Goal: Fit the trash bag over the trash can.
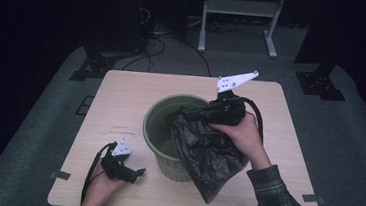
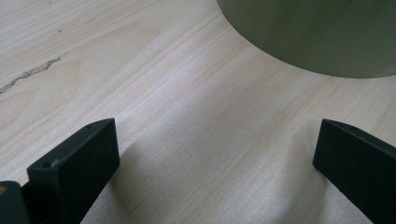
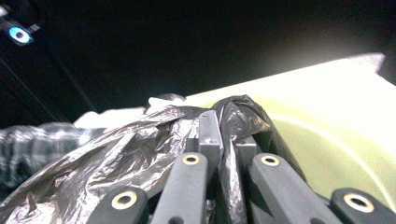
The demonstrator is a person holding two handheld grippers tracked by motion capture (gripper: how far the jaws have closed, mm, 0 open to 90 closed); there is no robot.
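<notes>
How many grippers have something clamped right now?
1. The right gripper is shut on the black trash bag over the green bin. The left gripper rests open on the table.

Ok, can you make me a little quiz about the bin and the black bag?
1. True or false: the right gripper is shut on the black bag.
2. Where does the left gripper rest: A on the table, B inside the bin, C on the floor?
3. What colour is the bin?

Key:
1. True; its fingers pinch the bag's top.
2. A; it lies open on the table, beside the bin.
3. Green.
</notes>
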